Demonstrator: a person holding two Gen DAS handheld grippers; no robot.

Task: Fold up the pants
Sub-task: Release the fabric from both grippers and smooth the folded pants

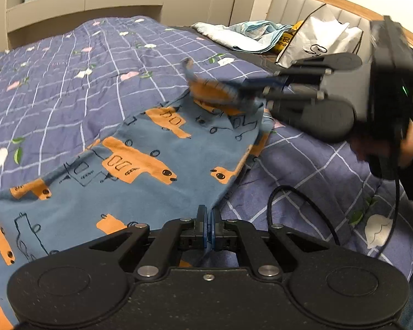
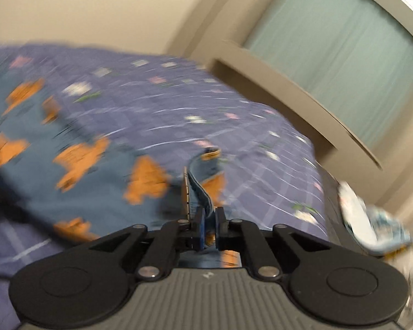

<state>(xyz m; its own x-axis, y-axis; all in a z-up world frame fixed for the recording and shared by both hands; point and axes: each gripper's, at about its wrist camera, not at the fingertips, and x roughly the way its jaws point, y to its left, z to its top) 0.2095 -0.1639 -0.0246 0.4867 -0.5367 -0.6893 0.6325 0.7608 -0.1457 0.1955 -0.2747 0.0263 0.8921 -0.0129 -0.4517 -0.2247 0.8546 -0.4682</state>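
Quilted purple bedspread (image 1: 68,63) carries soft blue pants (image 1: 140,170) with orange prints; left gripper (image 1: 208,217) pinches their near edge, right gripper (image 2: 209,214) seemingly clamps a lifted, blurred fold.

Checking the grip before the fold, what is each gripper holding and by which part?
Both hold the pants. The left gripper is shut on the near edge; the right gripper pinches a lifted edge at the far end.
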